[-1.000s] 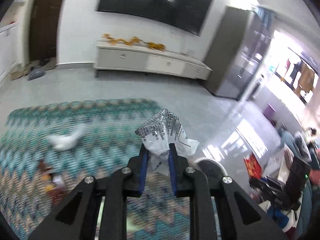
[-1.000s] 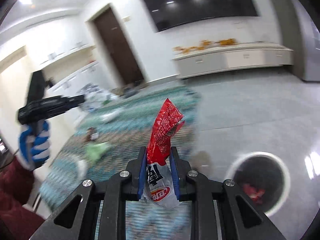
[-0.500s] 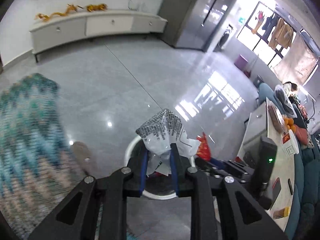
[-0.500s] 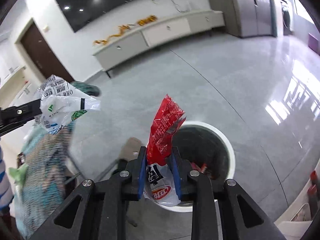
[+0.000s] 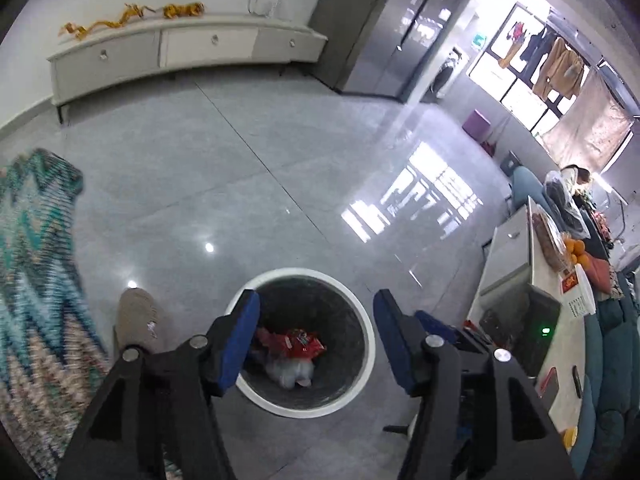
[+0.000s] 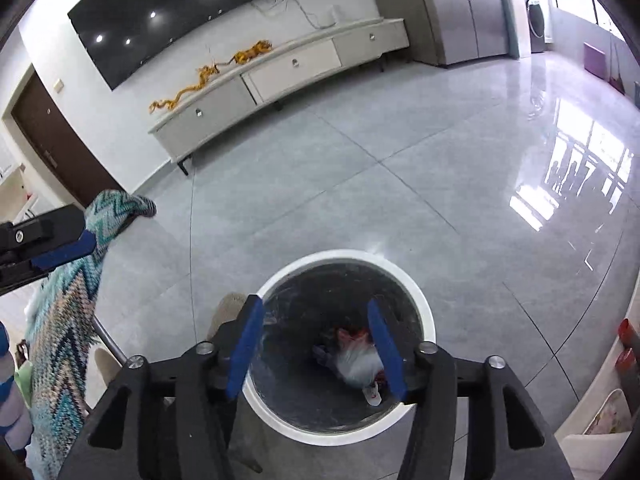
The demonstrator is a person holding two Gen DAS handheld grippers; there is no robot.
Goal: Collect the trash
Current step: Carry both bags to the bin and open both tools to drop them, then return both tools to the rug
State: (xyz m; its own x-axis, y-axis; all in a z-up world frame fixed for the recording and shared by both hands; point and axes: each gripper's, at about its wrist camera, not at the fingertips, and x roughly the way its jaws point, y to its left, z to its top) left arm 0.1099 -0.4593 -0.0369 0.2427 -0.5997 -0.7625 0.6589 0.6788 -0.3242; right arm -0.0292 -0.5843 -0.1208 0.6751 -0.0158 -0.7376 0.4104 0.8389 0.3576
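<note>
**Both grippers poised over the bin, wrappers dropped**

Nearest the cameras, the left gripper (image 5: 316, 320) and the right gripper (image 6: 316, 328) hang above the round white-rimmed waste bin with a dark liner (image 5: 370, 344); in each view the blue-padded fingers (image 5: 240, 336) frame the bin's mouth. Both sets of fingers are opening, and nothing lies between them. The trash is at the bottom of the bin: a crumpled red foil snack wrapper (image 5: 298, 345) lying on a clear-and-white plastic bag (image 5: 290, 372); from the right wrist the white bag (image 6: 354, 362) and a strip of red beside it show between the fingers. Just left of the bin stands a beige shoe (image 5: 138, 320), and farther left the teal zigzag-patterned rug (image 5: 36, 264). Beyond the bin stretches the glossy grey tiled floor (image 5: 280, 168), ending at the long cream cabinet (image 5: 180, 50) on the far wall.

To finish this release well, the fingers should be spread fully and kept centred over the bin's mouth until both are surely clear of any clinging film; they should then be lifted straight up, without grazing the rim, before being turned back towards the rug.
</note>
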